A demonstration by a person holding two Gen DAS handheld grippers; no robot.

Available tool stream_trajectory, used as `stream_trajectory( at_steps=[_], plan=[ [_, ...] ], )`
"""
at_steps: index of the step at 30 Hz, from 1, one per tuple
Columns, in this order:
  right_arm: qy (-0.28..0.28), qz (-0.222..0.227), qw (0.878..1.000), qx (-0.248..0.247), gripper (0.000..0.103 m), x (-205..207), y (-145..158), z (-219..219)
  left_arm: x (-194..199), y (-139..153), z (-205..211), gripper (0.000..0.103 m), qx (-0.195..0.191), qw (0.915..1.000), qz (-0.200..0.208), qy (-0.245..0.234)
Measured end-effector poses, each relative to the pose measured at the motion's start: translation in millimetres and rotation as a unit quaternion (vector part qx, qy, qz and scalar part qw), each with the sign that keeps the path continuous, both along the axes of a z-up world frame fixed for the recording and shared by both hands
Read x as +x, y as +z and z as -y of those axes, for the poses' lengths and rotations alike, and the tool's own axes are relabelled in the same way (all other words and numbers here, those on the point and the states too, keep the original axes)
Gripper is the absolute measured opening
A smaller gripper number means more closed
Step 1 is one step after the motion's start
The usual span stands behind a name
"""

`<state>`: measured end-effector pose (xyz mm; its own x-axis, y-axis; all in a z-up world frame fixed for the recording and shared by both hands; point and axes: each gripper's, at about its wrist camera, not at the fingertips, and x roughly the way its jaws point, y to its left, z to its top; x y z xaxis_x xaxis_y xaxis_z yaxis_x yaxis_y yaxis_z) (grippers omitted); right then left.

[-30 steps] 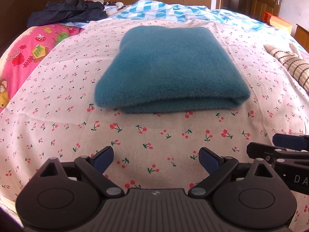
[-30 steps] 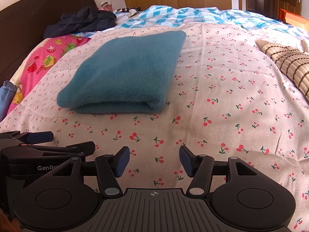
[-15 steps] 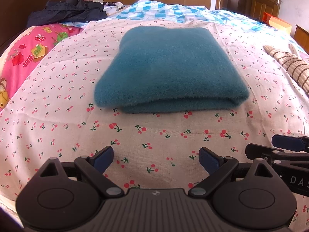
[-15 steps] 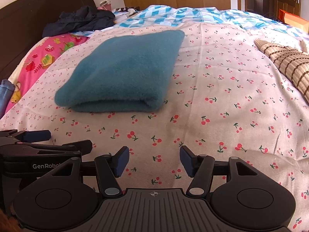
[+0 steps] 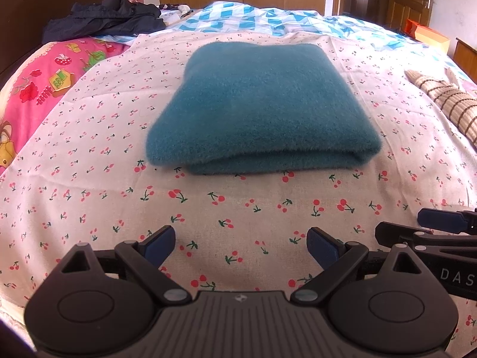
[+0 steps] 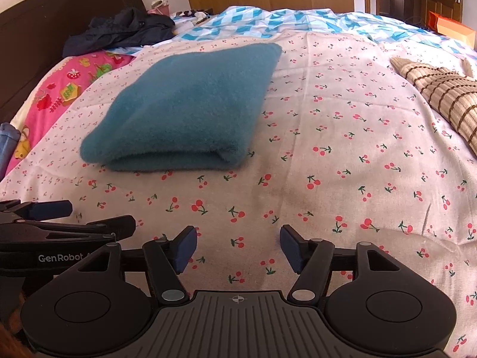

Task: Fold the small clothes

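Teal fleece [image 5: 262, 104] folded on the bed [image 5: 89, 164], 12 o'clock of both grippers. Soft, light, floppy; best pinched at near corners. Left gripper [image 5: 241, 246] jaws wide, empty; right gripper [image 6: 238, 249] jaws opening, empty.

We hold the left hand-held gripper [image 5: 241, 246] tilted downward, its blue-padded fingers [image 5: 159, 243] spread apart with nothing between them. Just beside it, our right hand-held gripper [image 6: 238, 249] points down at a similar slant; its jaws are opening, and no thing sits between its pads [image 6: 290, 247]. Both hover side by side, touching nothing.
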<state>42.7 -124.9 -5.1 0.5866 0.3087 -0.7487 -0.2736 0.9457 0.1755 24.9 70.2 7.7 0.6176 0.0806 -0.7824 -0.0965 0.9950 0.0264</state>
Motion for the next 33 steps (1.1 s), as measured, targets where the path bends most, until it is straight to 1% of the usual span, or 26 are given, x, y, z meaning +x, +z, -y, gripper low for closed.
stream_trajectory(
  at_steps=[7, 12, 22, 33],
  plan=[
    [-0.001, 0.003, 1.000, 0.000, 0.063, -0.7, 0.1, -0.5, -0.4, 0.2, 1.1, 0.100, -0.002, 1.0000, 0.000, -0.003],
    [-0.005, 0.006, 1.000, 0.005, 0.063, 0.1, 1.7, 1.5, -0.3, -0.4, -1.2, 0.100, -0.013, 0.9999, -0.007, 0.002],
    [-0.006, 0.007, 1.000, 0.001, 0.065, -2.0, 2.4, 0.4, -2.8, 1.6, -0.8, 0.100, -0.013, 0.9999, -0.001, 0.002],
    [-0.007, 0.003, 1.000, -0.002, 0.066, -1.7, 1.0, 0.5, -1.5, 0.4, 0.6, 0.100, -0.008, 1.0000, -0.006, 0.002]
  ],
)
